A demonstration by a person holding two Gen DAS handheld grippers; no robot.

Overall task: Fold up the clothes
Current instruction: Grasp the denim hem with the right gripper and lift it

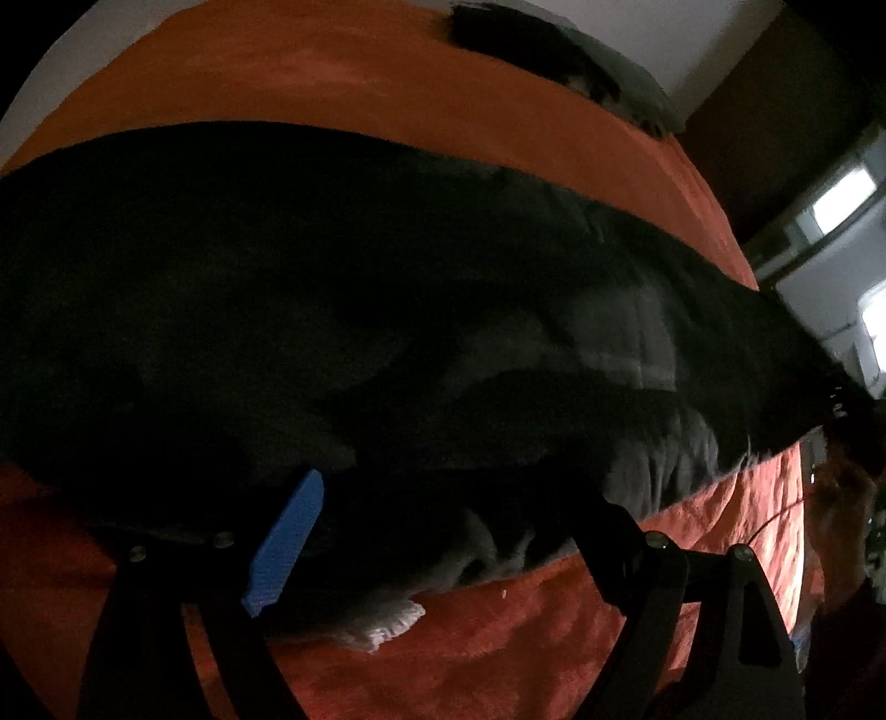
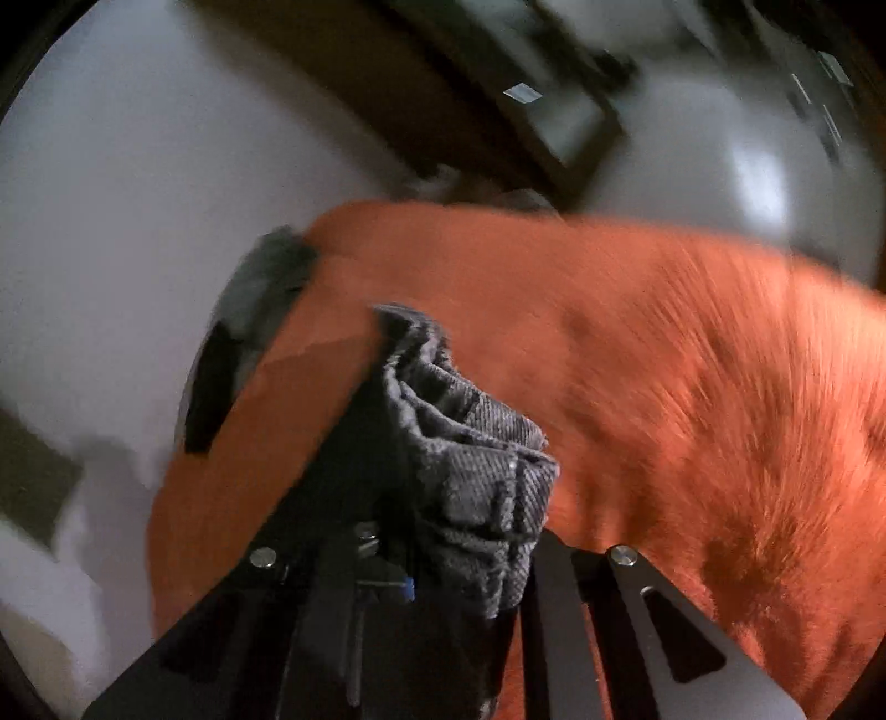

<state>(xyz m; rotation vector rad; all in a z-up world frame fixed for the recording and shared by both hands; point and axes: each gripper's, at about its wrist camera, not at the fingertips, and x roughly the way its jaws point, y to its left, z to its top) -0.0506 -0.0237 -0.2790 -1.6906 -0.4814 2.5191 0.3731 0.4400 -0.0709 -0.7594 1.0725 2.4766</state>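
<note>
Dark garment [image 1: 277,277] detail lost in shadow, orange blanket [image 2: 692,387] motion-blurred, room background blurred

A dark garment [image 1: 343,288] lies stretched across an orange blanket [image 1: 387,94]. At its near edge the left gripper [image 1: 443,498] stands with fingers apart, the blue pad [image 1: 285,540] just beside the garment's hem (the other finger is hard to make out in shadow). Beyond the garment, at the blanket's far edge, sits a dark pile [image 1: 554,50].
</note>
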